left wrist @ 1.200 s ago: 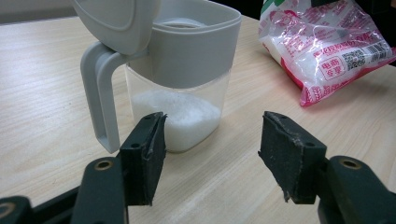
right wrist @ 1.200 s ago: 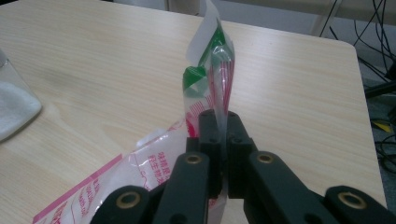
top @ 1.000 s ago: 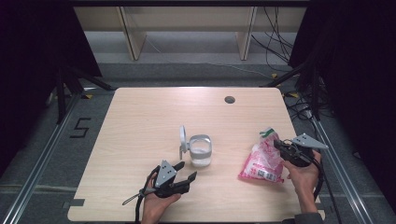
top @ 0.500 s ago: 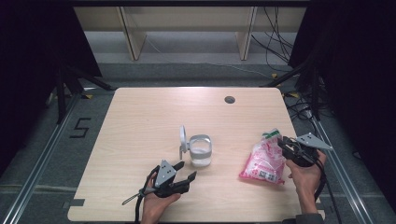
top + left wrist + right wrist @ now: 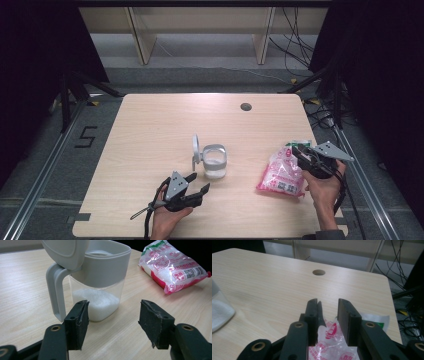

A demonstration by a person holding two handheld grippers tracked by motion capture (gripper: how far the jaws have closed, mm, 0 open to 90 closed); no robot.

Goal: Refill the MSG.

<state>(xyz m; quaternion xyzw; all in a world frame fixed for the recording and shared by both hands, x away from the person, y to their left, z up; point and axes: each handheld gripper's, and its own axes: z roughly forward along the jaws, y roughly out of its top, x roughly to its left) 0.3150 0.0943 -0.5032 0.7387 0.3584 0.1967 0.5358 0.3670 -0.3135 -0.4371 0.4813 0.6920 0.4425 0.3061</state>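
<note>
Nearest the camera, left gripper low over the pale wooden table, jaws spread wide and holding nothing, aimed at the clear plastic jar with grey collar, handle and flipped-up lid, roughly a third full of white granules. Jar just ahead of those pads in the left gripper view, apart from them, handle on the left side. Off to the right edge, right gripper poised over the top end of the pink-and-white printed plastic bag of white crystals, 2 jaws a narrow gap apart, crinkled film rising between them; left pad looks to brush the film, but a firm pinch not confirmed here. Bag lying flat, well apart from the jar. Risks from here, judged only: a thin grab on loose film, then a slip and a dropped bag on the lift; a shove from the wide-open left jaws, tipping the light jar and spilling granules; raised lid in the pour path, scattering crystals. Farther back, round cable hole in the tabletop, then pale shelf legs on the grey floor.
</note>
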